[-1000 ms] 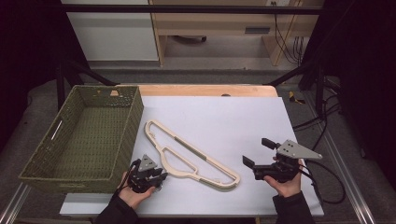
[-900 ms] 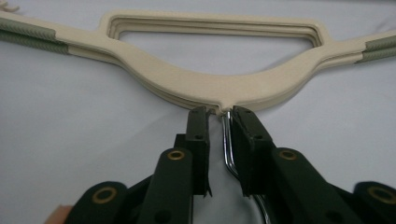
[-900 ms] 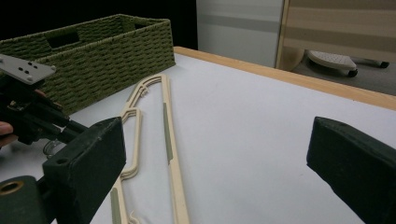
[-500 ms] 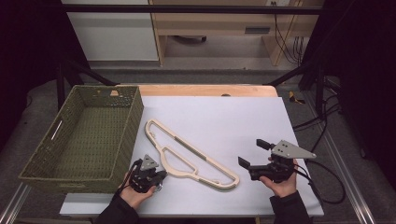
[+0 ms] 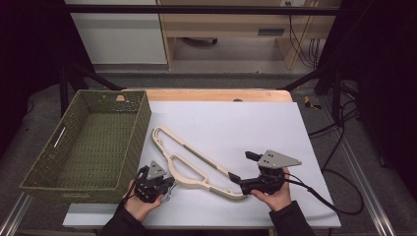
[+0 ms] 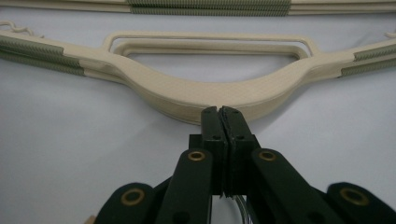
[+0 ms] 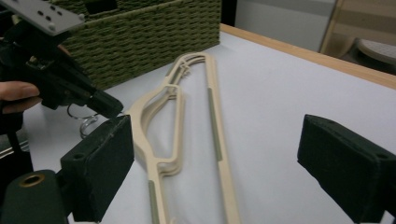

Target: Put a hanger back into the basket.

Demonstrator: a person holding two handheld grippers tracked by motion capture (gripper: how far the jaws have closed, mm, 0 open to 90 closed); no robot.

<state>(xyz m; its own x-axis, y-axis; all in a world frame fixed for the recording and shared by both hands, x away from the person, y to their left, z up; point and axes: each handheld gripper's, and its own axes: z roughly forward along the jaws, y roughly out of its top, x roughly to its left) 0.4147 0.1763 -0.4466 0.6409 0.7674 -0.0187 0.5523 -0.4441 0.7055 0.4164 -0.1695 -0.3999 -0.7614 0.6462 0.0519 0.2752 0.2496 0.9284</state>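
1. Black left gripper (image 6: 218, 111): jaws pressed together at the metal hook (image 7: 83, 122) of the cream clothes hangers (image 5: 194, 162); whether they pinch it is hidden.
2. Right gripper (image 5: 242, 167): jaws spread, just closing, nearing the hangers' end on the white table (image 5: 255, 123).
3. Likely next: clamp that end, lift toward the wicker basket (image 5: 59, 147).

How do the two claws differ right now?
The left claw is shut at the middle of the beige hanger, by its hook; the right claw stands wide open at the hanger's end, its jaws just closing slightly, nothing pressed. The left points right; the right points left. Both are black and hand-held.
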